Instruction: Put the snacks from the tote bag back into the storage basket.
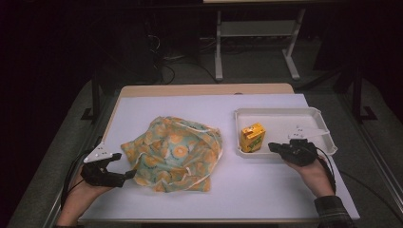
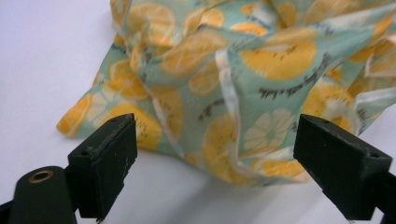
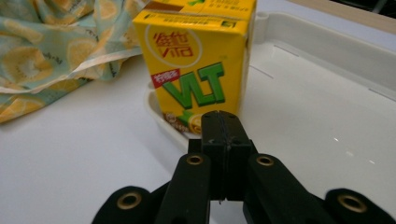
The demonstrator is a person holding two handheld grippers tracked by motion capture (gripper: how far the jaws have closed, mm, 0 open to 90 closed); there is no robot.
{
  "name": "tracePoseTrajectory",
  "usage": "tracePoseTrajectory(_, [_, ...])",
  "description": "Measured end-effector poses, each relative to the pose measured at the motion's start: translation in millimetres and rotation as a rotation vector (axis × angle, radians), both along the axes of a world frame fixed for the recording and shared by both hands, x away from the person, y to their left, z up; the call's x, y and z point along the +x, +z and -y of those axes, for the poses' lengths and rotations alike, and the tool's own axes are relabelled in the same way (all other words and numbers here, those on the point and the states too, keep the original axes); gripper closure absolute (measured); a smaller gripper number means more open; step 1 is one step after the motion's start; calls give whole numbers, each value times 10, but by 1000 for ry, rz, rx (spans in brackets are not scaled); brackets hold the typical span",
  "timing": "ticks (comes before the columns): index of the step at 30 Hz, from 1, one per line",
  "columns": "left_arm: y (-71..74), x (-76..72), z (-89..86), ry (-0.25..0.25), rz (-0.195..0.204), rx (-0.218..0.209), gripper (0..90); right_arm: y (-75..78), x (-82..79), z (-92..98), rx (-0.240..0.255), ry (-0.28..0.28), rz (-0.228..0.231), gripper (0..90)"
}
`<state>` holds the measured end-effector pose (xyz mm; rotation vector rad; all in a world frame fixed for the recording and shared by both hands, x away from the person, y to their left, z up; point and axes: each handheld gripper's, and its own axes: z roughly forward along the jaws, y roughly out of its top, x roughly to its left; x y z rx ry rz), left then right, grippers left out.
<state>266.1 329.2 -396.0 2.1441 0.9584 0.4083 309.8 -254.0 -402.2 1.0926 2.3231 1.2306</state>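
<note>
Carton [image 1: 252, 137] stands in the tray [image 1: 313, 114], my right gripper [image 1: 272, 147] pressed together empty just beside it, while my left gripper [image 1: 124, 167], jaws apart, faces the ungrabbed cloth [image 1: 176, 152].

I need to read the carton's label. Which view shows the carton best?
The right gripper view: the carton stands close, its green lettering facing the camera. The high view shows it small in the tray, label unreadable. The left gripper view faces the cloth.

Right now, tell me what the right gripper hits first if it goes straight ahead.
Probably the yellow carton: the shut right gripper points at its lower front, inside the tray. How near it is cannot be judged.
</note>
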Motion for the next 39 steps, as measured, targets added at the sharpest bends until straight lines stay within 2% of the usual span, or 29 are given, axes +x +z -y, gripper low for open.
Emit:
tracePoseTrajectory(4, [-49,-9,-39,13,16,0,136,-1,99,31,3,-12,7,899])
tracePoseTrajectory(7, [-88,-6,-69,16,20,-16,137,-7,168,54,2,-27,10,899])
tracePoseTrajectory(13, [-162,12,-82,3,20,-1,137,-13,319,98,-7,-57,21,899])
tracePoseTrajectory(16, [-188,19,-81,10,12,-18,137,-44,388,105,-8,-60,11,899])
tracePoseTrajectory(18, [-195,26,-89,4,9,-8,137,-72,429,108,-6,-54,10,899])
tracePoseTrajectory(23, [-212,30,-89,1,7,-15,137,-123,469,40,-9,-20,-1,899])
tracePoseTrajectory(30, [-214,29,-96,2,4,-14,137,-134,455,-49,-15,28,-1,899])
tracePoseTrajectory(39, [-223,29,-96,8,-3,-20,137,-125,425,-57,-13,58,-4,899])
